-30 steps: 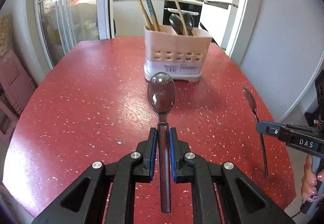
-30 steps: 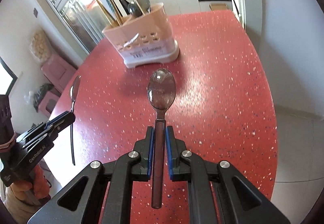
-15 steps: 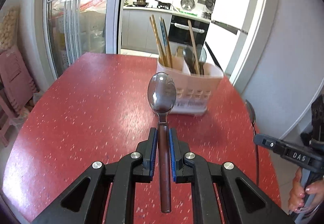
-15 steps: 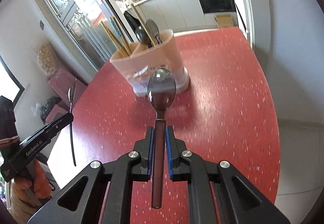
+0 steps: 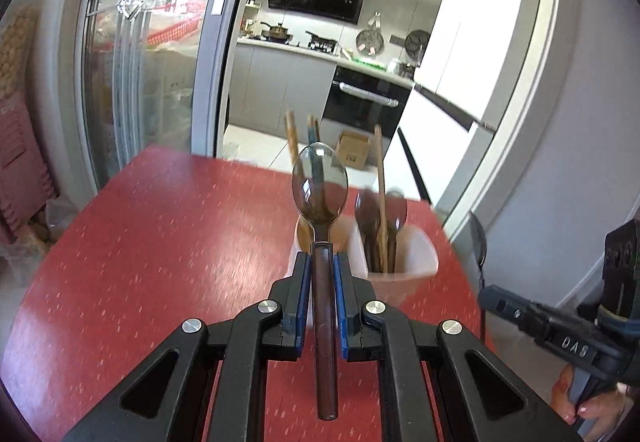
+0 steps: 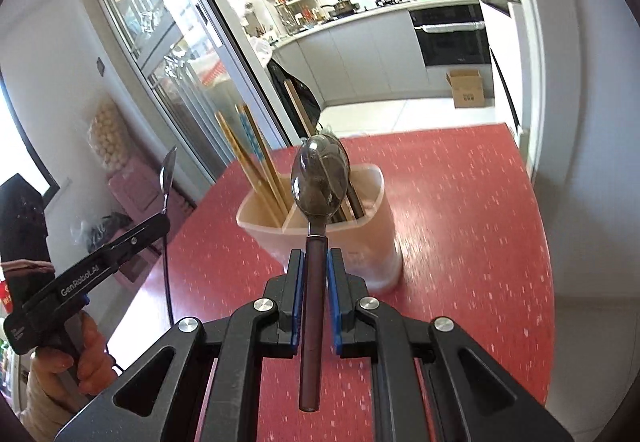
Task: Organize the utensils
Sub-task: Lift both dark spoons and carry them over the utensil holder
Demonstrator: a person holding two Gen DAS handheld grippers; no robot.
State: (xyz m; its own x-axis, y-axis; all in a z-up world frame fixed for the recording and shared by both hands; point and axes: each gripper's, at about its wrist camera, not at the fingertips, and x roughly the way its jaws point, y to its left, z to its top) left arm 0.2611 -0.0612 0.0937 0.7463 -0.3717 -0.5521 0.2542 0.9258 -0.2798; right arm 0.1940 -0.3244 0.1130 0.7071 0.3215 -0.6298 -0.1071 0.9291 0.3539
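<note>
Clamped between the blue pads of the left gripper (image 5: pixel 320 306): a spoon (image 5: pixel 320 198) with a dark brown handle and a clear smoky bowl, held lengthwise, bowl forward, tail end sticking out behind the fingers. Same picture at the right gripper (image 6: pixel 314 298): fingers nearly closed on a second spoon (image 6: pixel 320 182) of the same kind, again bowl forward. Both spoons lifted clear of the red speckled surface (image 5: pixel 160 242).

Just beyond both bowls, the pale utensil holder (image 6: pixel 360 238), standing toward the far right edge of the surface, split into two compartments. Chopsticks (image 6: pixel 256 166) leaning in the left compartment; dark spoons (image 5: pixel 372 226) and a wooden stick in the right one. Edges blurred in both views.

Off to the side, each gripper visible from the other camera, with a hand (image 6: pixel 60 362) on the handle.

Step in hand, judging by the layout: carrying both spoons to the holder. Next move likely calls for tipping each spoon more upright over the right compartment, one at a time to avoid a clash above the narrow opening, then opening the fingers.
</note>
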